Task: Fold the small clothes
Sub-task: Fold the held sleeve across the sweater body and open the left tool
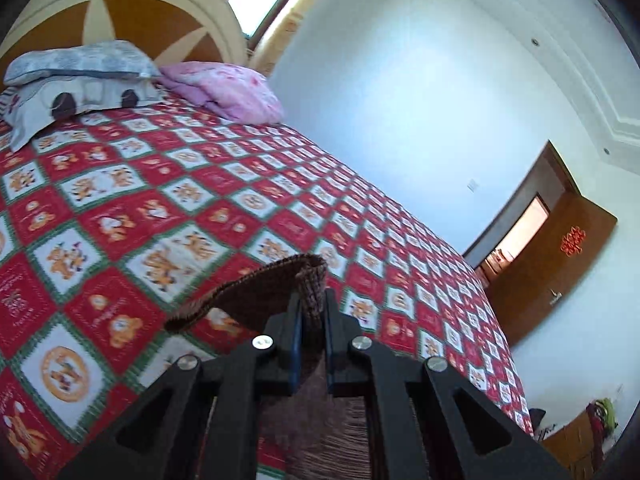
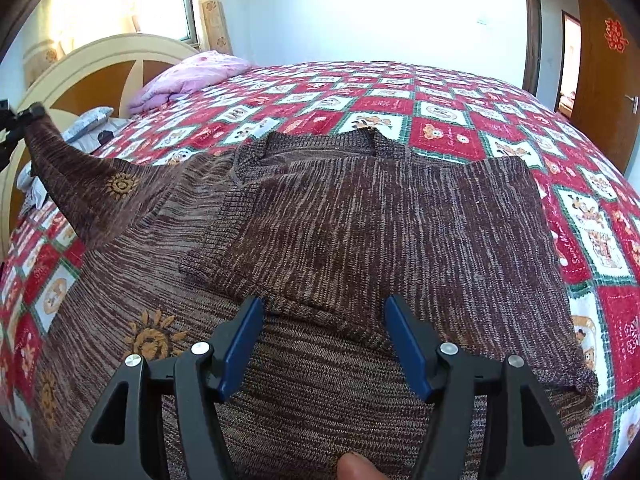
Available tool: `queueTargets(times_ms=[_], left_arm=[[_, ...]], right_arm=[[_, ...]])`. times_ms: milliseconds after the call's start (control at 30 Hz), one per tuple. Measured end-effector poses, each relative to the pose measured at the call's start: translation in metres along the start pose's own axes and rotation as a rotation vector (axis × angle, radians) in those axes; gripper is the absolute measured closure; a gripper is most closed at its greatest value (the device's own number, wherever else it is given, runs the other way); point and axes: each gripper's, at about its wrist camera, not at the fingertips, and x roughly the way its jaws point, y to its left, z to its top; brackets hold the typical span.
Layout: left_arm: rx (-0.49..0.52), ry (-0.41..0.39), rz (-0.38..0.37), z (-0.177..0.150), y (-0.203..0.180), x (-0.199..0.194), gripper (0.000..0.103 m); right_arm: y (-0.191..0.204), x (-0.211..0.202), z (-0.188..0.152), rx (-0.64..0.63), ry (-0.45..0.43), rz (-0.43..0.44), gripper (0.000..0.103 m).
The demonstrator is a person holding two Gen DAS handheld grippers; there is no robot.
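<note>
1. Sweater [image 2: 360, 220] lies flat on bed [image 2: 460, 112], neckline twd far side, hem twd cam; long axis runs near-far.
2. Right sleeve already folded across chest. Left sleeve mid-fold, lifted.
3. Left hand-held gripper [image 1: 313, 312] pinches the cuff; right hand-held gripper [image 2: 324, 332] spread, hovering over the hem.
4. Left to do, I'd judge: lay sleeve, fold body.

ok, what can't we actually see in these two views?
- Left wrist: most of the sweater, hidden by the left tool shut on its edge.
- Right wrist: sweater hem, cut off by the bottom edge and the open right tool.
- Right wrist: left tool, cut off at the frame edge.
</note>
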Motion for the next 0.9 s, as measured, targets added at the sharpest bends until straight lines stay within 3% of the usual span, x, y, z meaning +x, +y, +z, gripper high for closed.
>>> queueTargets(times_ms=[200,400,567,667,733,800,867,900], left_arm=[[0.042,0.053,-0.088,-0.022,-0.056,0.014,0.094],[0.152,0.103,-0.150,-0.059,-0.120,0.035,0.094],[0.244,0.225,-0.165,-0.122,-0.155,0.068,0.092],[0.338,0.321,-0.168,-0.160,-0.171,0.076,0.077],[0.407,0.325,-0.192,-0.174,-0.176,0.065,0.075],[0.496,0.279,-0.184,-0.180,-0.176,0.046,0.059],[0.552,0.196,-0.134,-0.174,-0.162,0.029,0.026],[0.562,0.157,-0.095,-0.169,-0.152,0.026,0.022]], right_arm=[[-0.018,-0.020,0.001,0.096,0.021,0.018,0.038],[-0.038,-0.058,-0.021,0.130,0.017,0.001,0.037],[-0.048,-0.072,-0.041,0.159,-0.002,-0.002,0.036],[-0.051,-0.072,-0.052,0.164,-0.019,-0.008,0.036],[-0.050,-0.069,-0.056,0.153,-0.011,-0.009,0.036],[-0.049,-0.070,-0.056,0.132,-0.021,-0.016,0.036],[-0.047,-0.074,-0.056,0.130,-0.036,-0.014,0.036],[-0.045,-0.076,-0.055,0.128,-0.041,-0.014,0.036]])
